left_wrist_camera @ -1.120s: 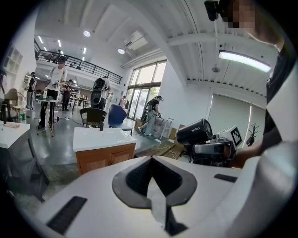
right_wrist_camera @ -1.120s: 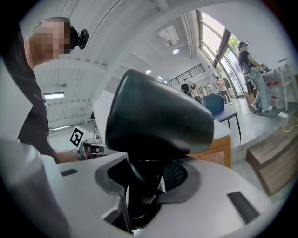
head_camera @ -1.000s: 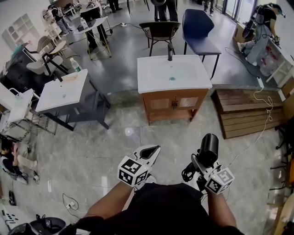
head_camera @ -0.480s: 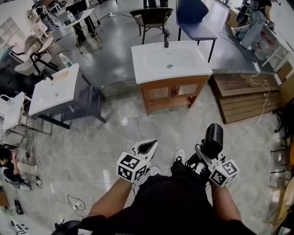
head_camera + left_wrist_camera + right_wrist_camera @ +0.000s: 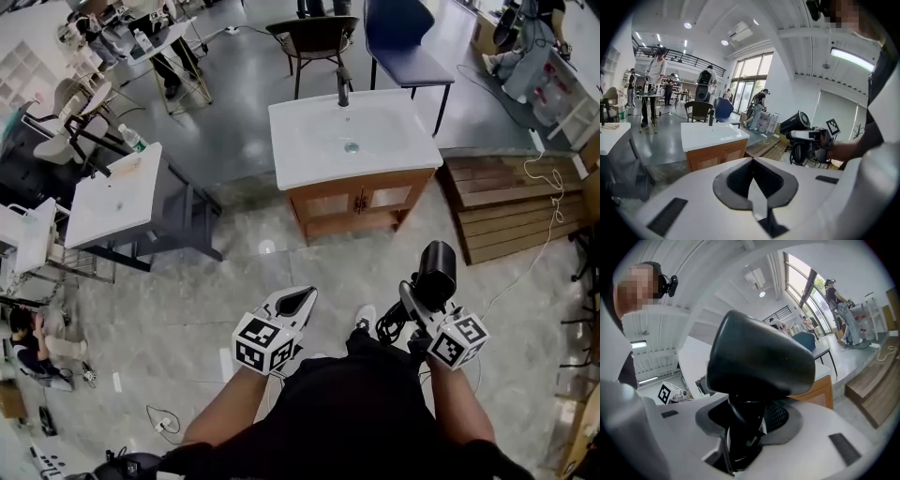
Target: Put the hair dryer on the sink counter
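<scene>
While the person [image 5: 347, 422] stands on the pale marbled floor [image 5: 187, 309], that floor fills most of the head view; a slatted wooden pallet [image 5: 511, 202] lies on it at 2 o'clock from the person, and a second sink [image 5: 117, 192] on a dark grey frame stands at 10 o'clock; straight ahead at 12 o'clock, well apart from both grippers, is the sink counter [image 5: 300, 155], a white worktop with a moulded basin set on a brown wooden cabinet [image 5: 352, 202]; nothing lies on that worktop; behind it, at 12 and 1 o'clock, stand a brown chair [image 5: 314, 33] and a blue chair [image 5: 403, 52]; other people are at work in the far corners of the room; nearer in, both forearms reach forward from the dark shirt; the left gripper [image 5: 298, 300] is held at 11 o'clock from the body, its jaws drawn together with nothing between them; the right gripper [image 5: 417, 305] is held at 1 o'clock, level with the left and apart from it, its jaws clamped on the handle of the hair dryer [image 5: 434, 272]; the hair dryer is black, held in the air above the floor, its barrel rising past the jaw tips and pointing toward 12 o'clock, nowhere near the worktop yet; its black cord [image 5: 389, 328] hangs in a bunched loop at 7 o'clock from the barrel, just beside the gripper body; smallest of all, a dark faucet [image 5: 343, 86] stands upright at the far edge of the basin.
</scene>
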Available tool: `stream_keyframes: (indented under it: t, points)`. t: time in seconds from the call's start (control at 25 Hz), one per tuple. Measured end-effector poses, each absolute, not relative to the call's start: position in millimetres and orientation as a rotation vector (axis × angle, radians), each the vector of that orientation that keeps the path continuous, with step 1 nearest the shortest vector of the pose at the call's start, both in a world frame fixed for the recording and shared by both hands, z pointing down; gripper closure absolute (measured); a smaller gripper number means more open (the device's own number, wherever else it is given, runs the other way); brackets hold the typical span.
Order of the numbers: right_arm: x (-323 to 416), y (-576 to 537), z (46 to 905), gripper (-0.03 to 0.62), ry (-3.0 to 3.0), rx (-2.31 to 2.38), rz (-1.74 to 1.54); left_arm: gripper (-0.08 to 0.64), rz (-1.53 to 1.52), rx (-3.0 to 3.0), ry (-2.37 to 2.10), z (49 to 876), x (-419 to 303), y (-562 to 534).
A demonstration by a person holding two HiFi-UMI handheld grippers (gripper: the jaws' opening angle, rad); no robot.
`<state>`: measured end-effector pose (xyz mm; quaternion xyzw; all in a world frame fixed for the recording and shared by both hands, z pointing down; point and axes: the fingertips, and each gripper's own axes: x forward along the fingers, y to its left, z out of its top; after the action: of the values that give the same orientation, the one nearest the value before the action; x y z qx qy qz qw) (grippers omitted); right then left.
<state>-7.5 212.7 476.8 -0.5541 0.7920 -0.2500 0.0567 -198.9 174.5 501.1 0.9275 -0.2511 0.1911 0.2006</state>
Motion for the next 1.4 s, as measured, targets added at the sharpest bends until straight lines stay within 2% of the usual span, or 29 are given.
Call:
stream_keyframes:
  t: [0.28, 0.6, 1.04, 1.4]
  points:
    - [43, 138, 463, 0.443, 2.439, -1.627, -0.671, 0.56, 0.507, 2.648, -0.757, 477, -140, 97]
    - [101, 106, 468, 0.443, 2.495, -1.633, -0.654, 0.56, 0.504, 2.674, -0.766, 468, -71, 50]
    - [129, 76, 499, 0.443, 2.433, -1.654, -0.744, 0.56, 0.574, 2.598, -0.734, 499, -51, 19]
    - [150, 22, 499, 0.443, 2.432, -1.714, -0.734, 0.56, 0.556, 2.64, -0.662, 495, -16, -49]
